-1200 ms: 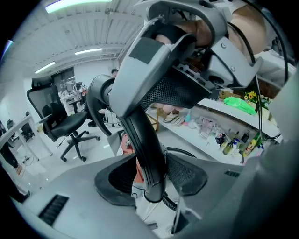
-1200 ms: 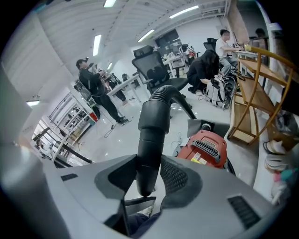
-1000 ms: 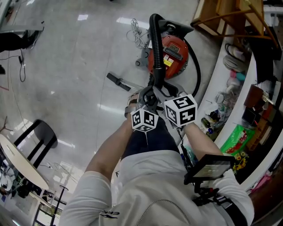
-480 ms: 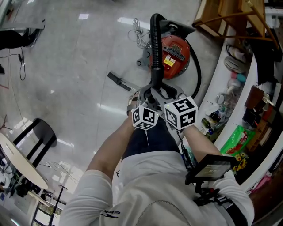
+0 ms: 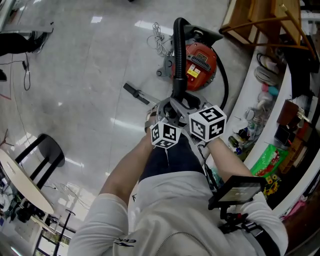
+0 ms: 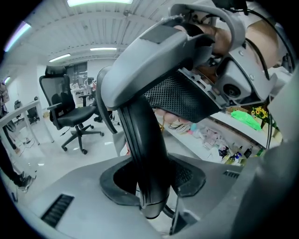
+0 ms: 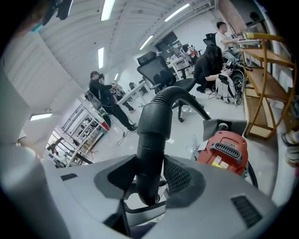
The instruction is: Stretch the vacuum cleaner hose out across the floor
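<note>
Red vac [image 5: 197,62] behind hose [image 5: 179,50]; wood shelf [image 5: 250,17] rt.

A glossy pale grey floor [image 5: 75,75] catches streaks of ceiling light. At its lower left stand a round pale tabletop [image 5: 22,182] and what looks like a black chair [image 5: 52,152]. A light wooden rack [image 5: 260,20] and a white curved shelf [image 5: 252,90] crowded with bottles and packets line the right side. Long strip lights [image 7: 107,11] cross the white ceiling. Black office chairs [image 6: 70,114] and seated people [image 7: 210,60] fill the far room.
</note>
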Demonstrator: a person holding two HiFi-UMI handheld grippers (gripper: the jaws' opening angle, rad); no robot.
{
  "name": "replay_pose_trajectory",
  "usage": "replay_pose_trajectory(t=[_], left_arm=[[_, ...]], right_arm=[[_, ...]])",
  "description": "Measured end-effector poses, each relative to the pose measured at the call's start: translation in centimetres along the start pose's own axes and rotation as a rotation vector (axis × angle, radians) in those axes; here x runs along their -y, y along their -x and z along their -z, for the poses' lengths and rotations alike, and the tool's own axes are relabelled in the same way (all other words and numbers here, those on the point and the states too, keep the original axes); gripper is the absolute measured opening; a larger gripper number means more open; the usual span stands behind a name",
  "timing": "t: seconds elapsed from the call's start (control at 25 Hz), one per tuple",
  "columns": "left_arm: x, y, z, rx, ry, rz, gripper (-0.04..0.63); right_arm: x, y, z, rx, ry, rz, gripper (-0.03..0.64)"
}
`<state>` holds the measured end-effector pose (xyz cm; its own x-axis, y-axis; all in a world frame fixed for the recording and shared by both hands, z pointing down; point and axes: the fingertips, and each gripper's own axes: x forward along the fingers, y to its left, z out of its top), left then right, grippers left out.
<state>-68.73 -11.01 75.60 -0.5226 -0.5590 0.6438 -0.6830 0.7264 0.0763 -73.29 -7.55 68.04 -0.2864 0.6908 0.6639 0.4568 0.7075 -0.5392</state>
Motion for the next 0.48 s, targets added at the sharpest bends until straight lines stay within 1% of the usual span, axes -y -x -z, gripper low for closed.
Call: replay_pose_trajectory(t=[0.24, 0.48], left_arm=[[-0.4, -0.1, 0.1, -0.012, 0.009, -0.011, 0.150], [-1.1, 0.2, 0.0, -0.053, 0.015, -0.009, 0.147]], right_arm=[[0.1, -0.7, -0.2, -0.007, -0.001, -0.010, 0.166], [-0.1, -1.0, -0.9, 0.007, -0.037, -0.027, 0.173]])
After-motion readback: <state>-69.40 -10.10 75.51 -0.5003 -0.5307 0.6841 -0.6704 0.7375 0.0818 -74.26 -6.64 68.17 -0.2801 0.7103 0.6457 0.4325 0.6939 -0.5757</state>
